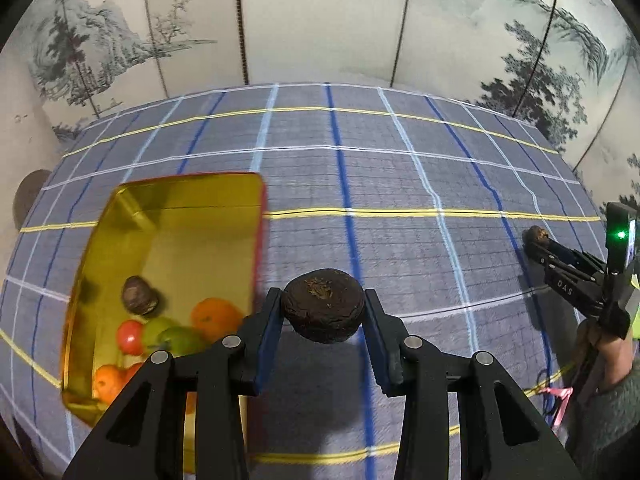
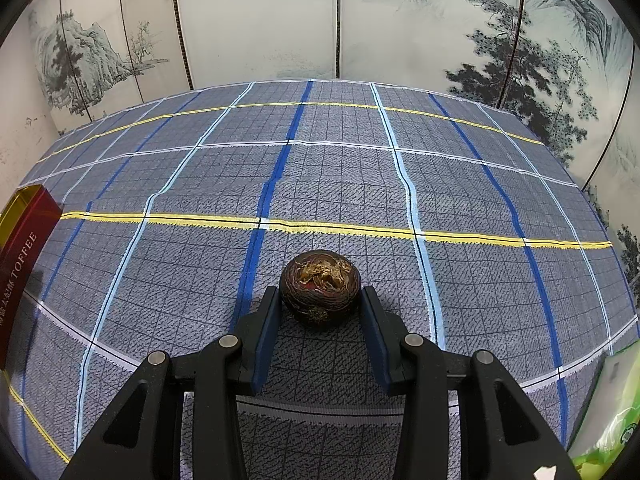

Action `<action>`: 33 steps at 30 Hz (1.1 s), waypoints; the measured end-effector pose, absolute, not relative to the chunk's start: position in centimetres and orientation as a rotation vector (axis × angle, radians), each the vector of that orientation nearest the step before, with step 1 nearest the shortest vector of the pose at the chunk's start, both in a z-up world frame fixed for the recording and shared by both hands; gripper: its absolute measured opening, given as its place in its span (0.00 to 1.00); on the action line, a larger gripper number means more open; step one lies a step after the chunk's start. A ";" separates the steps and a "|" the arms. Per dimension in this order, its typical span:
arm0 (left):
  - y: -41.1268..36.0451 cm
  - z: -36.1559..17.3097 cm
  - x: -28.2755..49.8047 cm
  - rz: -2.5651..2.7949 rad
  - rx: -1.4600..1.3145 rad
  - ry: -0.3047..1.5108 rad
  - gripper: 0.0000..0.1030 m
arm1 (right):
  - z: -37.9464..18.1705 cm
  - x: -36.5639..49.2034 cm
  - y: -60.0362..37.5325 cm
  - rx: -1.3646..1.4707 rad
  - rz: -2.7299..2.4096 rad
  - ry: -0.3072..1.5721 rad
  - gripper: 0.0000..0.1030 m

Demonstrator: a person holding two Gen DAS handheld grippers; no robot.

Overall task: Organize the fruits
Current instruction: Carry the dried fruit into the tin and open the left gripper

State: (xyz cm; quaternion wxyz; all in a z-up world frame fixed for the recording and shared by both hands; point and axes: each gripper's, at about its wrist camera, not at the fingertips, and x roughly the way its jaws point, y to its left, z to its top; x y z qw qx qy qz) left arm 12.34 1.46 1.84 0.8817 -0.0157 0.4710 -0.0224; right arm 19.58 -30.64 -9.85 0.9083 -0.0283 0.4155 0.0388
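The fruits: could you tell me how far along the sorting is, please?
Done: several fruits lie in the tin, an orange and a tomato among them. In hand: the left gripper holds a dark fruit beside the tin. Left: the right gripper grips another dark fruit on the cloth.

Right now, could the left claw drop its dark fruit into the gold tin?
Probably yes. The left claw grips the dark fruit just right of the gold tin, which is open-topped with bare floor beyond the fruits inside. Nothing stands between.
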 end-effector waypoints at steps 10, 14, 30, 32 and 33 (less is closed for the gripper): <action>8.0 2.0 10.2 0.070 -0.043 0.975 0.39 | -9.8 19.6 -30.7 -0.061 0.079 0.857 0.37; 10.6 1.4 9.7 0.122 -0.065 0.984 0.39 | -9.8 19.6 -30.6 -0.061 0.079 0.857 0.37; 15.8 -0.3 8.7 0.217 -0.132 1.005 0.39 | -9.8 19.6 -30.6 -0.068 0.075 0.857 0.37; 16.0 -0.5 8.6 0.222 -0.133 1.010 0.39 | -9.7 19.6 -30.7 -0.068 0.075 0.857 0.37; 16.1 -0.7 8.6 0.225 -0.134 1.013 0.39 | -9.7 19.6 -30.7 -0.068 0.075 0.857 0.37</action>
